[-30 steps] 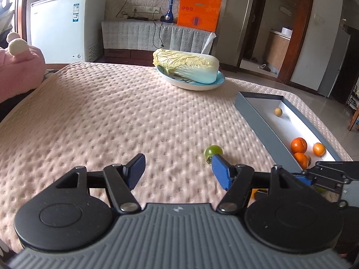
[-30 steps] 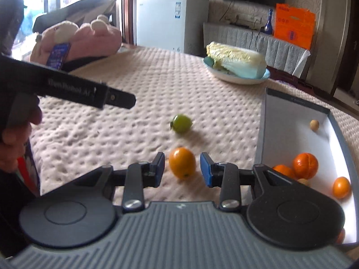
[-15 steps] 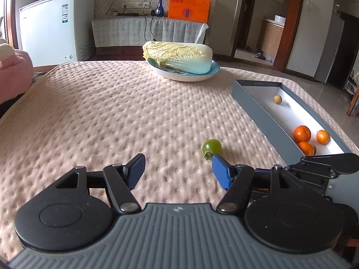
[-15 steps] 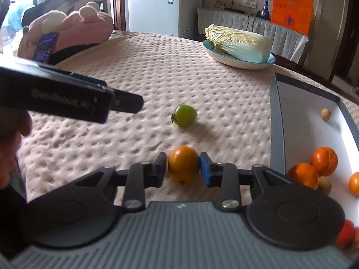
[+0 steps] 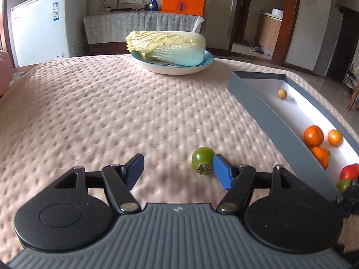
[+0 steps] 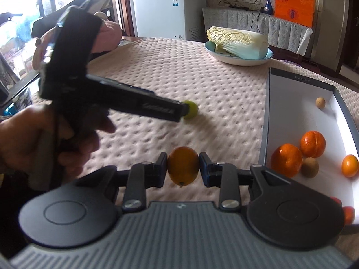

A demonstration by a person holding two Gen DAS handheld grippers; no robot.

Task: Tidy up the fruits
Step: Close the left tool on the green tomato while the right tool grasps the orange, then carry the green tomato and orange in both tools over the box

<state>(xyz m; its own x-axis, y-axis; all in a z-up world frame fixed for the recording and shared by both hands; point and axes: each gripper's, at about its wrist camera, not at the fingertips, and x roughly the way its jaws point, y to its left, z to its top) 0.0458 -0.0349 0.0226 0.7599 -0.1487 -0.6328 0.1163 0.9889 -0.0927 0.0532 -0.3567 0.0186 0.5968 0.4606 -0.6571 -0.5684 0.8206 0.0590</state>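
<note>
My right gripper [image 6: 183, 167] is shut on a small orange fruit [image 6: 183, 165] and holds it just above the pink tablecloth, left of the grey box [image 6: 266, 116]. My left gripper [image 5: 178, 171] is open. A green tomato [image 5: 203, 159] lies on the cloth just inside its right finger [image 5: 221, 174]. In the right wrist view the left gripper's body hides most of the tomato [image 6: 191, 109]. The grey box [image 5: 264, 109] at the right holds several oranges [image 5: 313, 135], a small brown fruit [image 5: 282, 94] and a red fruit [image 5: 349, 171].
A napa cabbage [image 5: 166, 47] lies on a blue plate [image 5: 208, 61] at the table's far side. A pink plush toy [image 6: 107, 37] sits at the far left edge. The person's hand [image 6: 44, 139] holds the left gripper. The table's right edge runs behind the box.
My right gripper closed on the orange fruit and lifted it slightly. My left gripper moved forward toward the green tomato, which now sits by its right finger.
</note>
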